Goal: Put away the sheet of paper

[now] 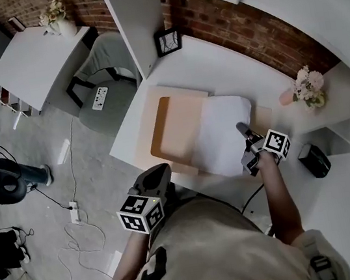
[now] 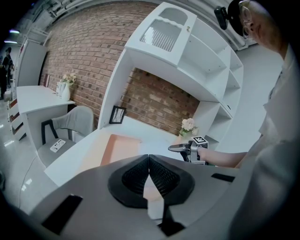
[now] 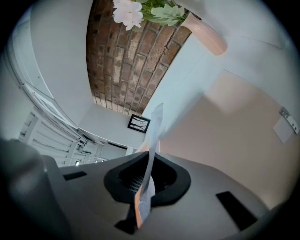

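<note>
White worktop [image 1: 217, 73] beneath a white shelf unit against a brick wall, seen from above and from both grippers.

The right gripper [image 1: 242, 127] is clenched on the white sheet of paper [image 1: 217, 137]. In the right gripper view the sheet runs edge-on between the two jaws and rises past their tips. An orange-tinted strip shows at the sheet's lower end, and whether it belongs to the folder cannot be told. From the pinched edge, the sheet spreads away to the right gripper's left and covers the nearer half of the open peach-coloured flat folder [image 1: 173, 129]. The folder's uncovered half lies beyond the sheet on that same side.

The left gripper [image 1: 159, 171] is clenched on nothing: its jaws meet with no object between them. It is held over the worktop's front edge, with the folder directly ahead of its tips and the right gripper ahead and to its right.

A pink vase of pale flowers [image 1: 287, 96] stands just ahead and to the right of the right gripper. A black-framed picture [image 1: 167, 41] leans against the brick wall, well ahead of the left gripper. A small black box [image 1: 314, 160] sits to the right of the right gripper, behind its tips.
</note>
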